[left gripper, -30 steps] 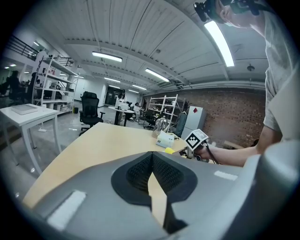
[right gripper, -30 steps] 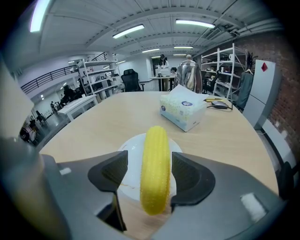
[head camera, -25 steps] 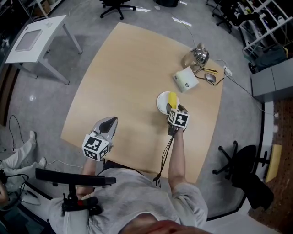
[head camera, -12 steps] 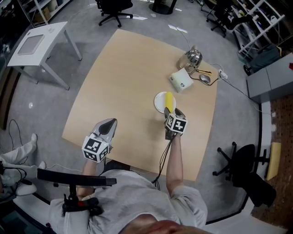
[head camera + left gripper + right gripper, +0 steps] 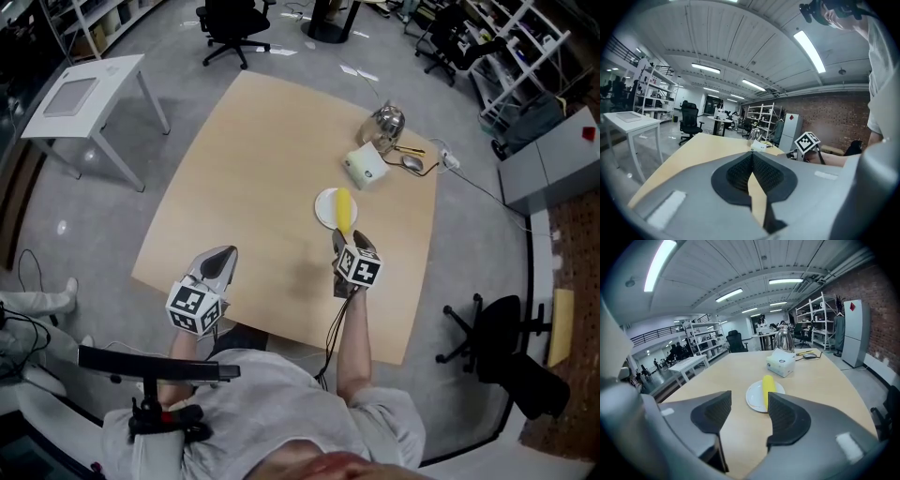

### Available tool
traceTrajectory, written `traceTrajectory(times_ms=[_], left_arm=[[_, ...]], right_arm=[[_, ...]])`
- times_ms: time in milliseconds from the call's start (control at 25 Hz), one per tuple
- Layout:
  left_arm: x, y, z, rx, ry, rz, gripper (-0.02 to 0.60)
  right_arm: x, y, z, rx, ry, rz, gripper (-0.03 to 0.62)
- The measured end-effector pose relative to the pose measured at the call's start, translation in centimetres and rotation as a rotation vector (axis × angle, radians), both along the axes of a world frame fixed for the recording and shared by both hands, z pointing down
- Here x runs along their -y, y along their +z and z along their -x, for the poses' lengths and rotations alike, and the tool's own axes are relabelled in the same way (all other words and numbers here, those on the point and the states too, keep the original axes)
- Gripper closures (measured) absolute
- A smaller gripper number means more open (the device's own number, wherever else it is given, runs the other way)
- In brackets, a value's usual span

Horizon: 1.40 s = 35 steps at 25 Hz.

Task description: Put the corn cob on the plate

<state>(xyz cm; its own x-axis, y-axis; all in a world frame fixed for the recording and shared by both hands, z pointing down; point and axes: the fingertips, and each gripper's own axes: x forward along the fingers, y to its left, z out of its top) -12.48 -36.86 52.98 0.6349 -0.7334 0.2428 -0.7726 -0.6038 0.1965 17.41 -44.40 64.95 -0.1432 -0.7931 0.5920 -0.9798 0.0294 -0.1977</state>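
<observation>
Currently: corn cob (image 5: 344, 210) lies on white plate (image 5: 326, 208), mid-table (image 5: 253, 159) | right gripper (image 5: 750, 405) near plate, jaws apart, just been closing, nothing between | left gripper (image 5: 751, 157) jaws together, empty.

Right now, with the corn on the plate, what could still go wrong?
The corn is round and pokes past the rim of the small plate, so a bump might roll it off. The right gripper is close to it; its jaws, open and empty, have just been closing a little, and a careless swing could knock the plate.
</observation>
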Motion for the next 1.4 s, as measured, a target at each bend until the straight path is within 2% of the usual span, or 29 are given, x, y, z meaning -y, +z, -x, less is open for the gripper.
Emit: traceTrajectory(times_ms=[120,320,520,760,1200,1400], left_arm=[[-0.7,-0.8,0.5,-0.035,-0.008,-0.004,0.561],[-1.5,-1.7,1.2,-0.049,-0.01,-0.019,0.561],[-2.2,-2.4,1.5,-0.048,-0.012,-0.036,0.561],[-3.4,-3.6,0.8,-0.052,0.001,-0.071,0.561],[-7.2,-4.7,0.8,-0.055,0.006,-0.094,0.561],[-9.0,-5.4,1.2,-0.055,0.0,-0.111,0.561]], right_arm=[[-1.5,-1.2,0.5,0.017,0.006,-0.035,0.35],[-4.0,-3.0,1.5,0.033,0.014,-0.08,0.364],[-6.6,-5.9,2.4,0.017,0.001,-0.165,0.379],[-9.8,-9.1,2.4,0.024,0.012,-0.263,0.427],[-16.1,-10.7,3.0,0.042,0.037,-0.35,0.491],[-18.6,-11.6,3.7,0.031,0.018,-0.39,0.51]])
